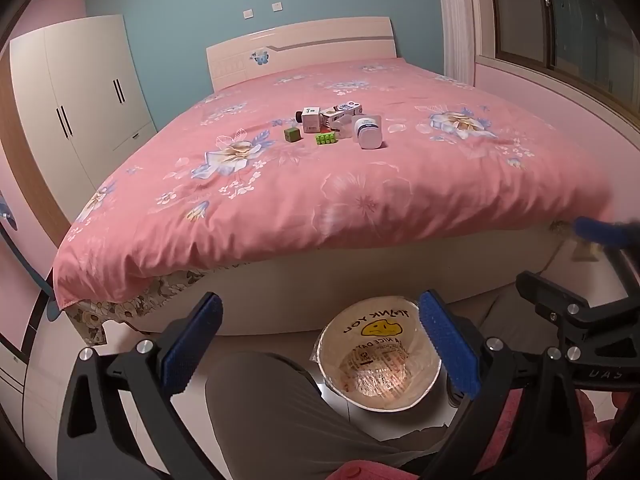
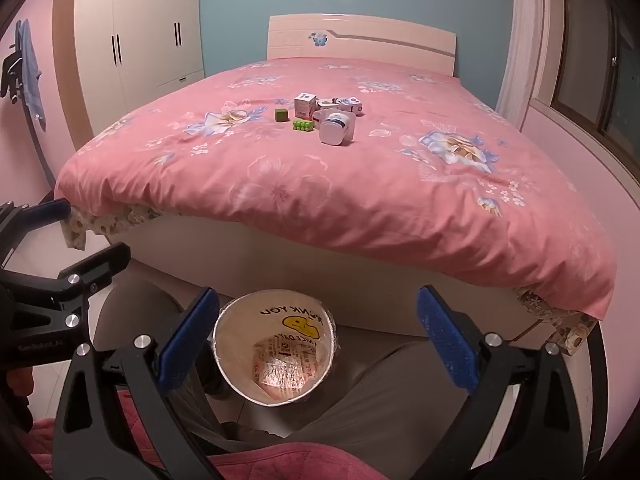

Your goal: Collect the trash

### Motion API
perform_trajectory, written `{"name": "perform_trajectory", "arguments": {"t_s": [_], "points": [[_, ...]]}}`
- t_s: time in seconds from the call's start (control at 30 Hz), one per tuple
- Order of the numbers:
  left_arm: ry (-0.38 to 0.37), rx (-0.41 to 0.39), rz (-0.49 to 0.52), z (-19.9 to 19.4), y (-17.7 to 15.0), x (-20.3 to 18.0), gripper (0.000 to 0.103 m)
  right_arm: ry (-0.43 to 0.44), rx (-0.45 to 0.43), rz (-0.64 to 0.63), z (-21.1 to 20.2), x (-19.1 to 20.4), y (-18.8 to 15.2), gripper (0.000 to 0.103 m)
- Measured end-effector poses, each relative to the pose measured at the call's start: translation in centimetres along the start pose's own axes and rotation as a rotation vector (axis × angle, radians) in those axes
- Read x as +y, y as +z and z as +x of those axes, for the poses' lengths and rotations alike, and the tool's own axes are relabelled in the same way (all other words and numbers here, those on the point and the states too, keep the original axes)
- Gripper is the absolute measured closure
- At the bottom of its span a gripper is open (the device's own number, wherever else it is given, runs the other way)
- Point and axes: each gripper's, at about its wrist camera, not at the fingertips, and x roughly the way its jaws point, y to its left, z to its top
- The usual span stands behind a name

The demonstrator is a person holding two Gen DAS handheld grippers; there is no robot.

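Several pieces of trash lie mid-bed on the pink floral cover (image 1: pixel 360 200): a white jar on its side (image 1: pixel 369 133) (image 2: pixel 337 128), a white box (image 1: pixel 311 119) (image 2: pixel 305 105), a printed carton (image 1: pixel 342 114) (image 2: pixel 340 105), a green cube (image 1: pixel 293 135) (image 2: pixel 281 115) and a green studded strip (image 1: pixel 326 138) (image 2: pixel 303 125). A round bin (image 1: pixel 336 324) (image 2: pixel 228 320) lined with a printed plastic bag stands on the floor at the bed's foot. My left gripper (image 1: pixel 320 344) and right gripper (image 2: pixel 316 340) both stand open and empty above the bin, far short of the trash.
A person's grey-trousered knees (image 1: pixel 260 400) (image 2: pixel 400 384) flank the bin. A white wardrobe (image 1: pixel 80 92) (image 2: pixel 136 40) stands left of the bed, a headboard (image 2: pixel 360 36) at the far end, a window (image 1: pixel 560 20) on the right. The right gripper's frame (image 1: pixel 580 312) shows in the left view.
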Motion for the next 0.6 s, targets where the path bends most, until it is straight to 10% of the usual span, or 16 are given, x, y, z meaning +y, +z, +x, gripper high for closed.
{"name": "perform_trajectory", "arguments": {"t_s": [0.6], "points": [[0.001, -0.002, 0.001, -0.02, -0.06, -0.03, 0.003, -0.003, 0.001, 0.0, -0.21, -0.27, -0.04, 0.006]]}}
